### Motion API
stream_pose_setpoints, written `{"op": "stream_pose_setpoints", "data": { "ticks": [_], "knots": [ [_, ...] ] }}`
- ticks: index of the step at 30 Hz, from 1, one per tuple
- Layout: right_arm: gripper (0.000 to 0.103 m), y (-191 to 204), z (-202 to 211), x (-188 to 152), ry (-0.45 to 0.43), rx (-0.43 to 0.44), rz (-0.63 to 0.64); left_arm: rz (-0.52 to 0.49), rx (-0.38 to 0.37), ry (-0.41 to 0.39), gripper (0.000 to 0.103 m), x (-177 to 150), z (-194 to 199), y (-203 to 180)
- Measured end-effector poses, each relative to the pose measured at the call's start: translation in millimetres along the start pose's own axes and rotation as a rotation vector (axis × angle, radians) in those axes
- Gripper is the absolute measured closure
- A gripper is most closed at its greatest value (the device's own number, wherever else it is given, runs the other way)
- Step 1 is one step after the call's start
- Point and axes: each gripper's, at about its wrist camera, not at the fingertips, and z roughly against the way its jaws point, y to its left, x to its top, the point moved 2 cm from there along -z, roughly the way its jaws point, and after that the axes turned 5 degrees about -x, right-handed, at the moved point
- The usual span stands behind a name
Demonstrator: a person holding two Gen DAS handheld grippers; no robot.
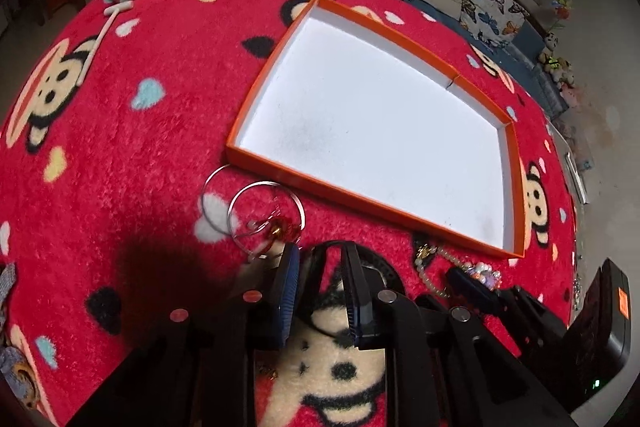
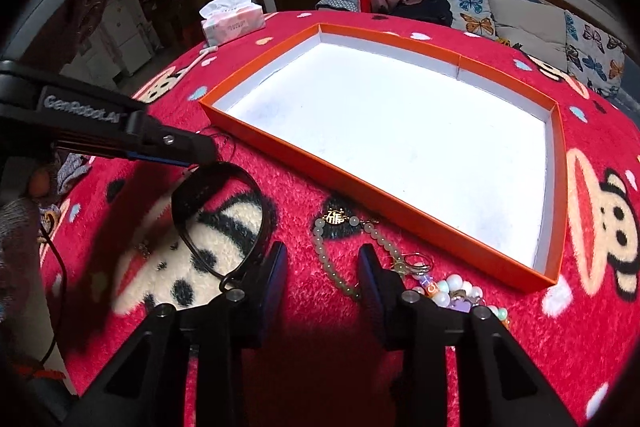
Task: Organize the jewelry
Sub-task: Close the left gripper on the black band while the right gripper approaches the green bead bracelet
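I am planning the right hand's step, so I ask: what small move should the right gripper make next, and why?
Probably close the right gripper on the pale bead bracelet. Its strand lies on the blanket between the open fingers, not yet pinched. The orange tray just beyond is empty and is likely where it goes.

Shallow orange tray (image 2: 280, 151), white inside, lies empty on the blanket. Beside its near edge: black band (image 2: 224, 211), pale bead bracelet (image 2: 324, 259), silver rings (image 1: 264, 215).
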Motion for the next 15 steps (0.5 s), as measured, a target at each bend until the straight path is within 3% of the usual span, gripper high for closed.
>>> {"op": "stream_pose_setpoints", "data": {
  "ticks": [10,13,15],
  "knots": [
    [0.062,0.3,-11.1,5.4,0.012,0.026,0.038,0.137,-0.037,0.039,0.074,-11.0,-0.5,8.9],
    [0.074,2.1,-10.7,4.1,0.011,0.037,0.053,0.184,-0.016,0.036,0.058,-16.1,-4.6,10.6],
    [0.079,2.1,-10.2,3.1,0.006,0.034,0.063,0.215,-0.016,0.032,0.058,-18.0,-6.8,12.2]
  ]
}}
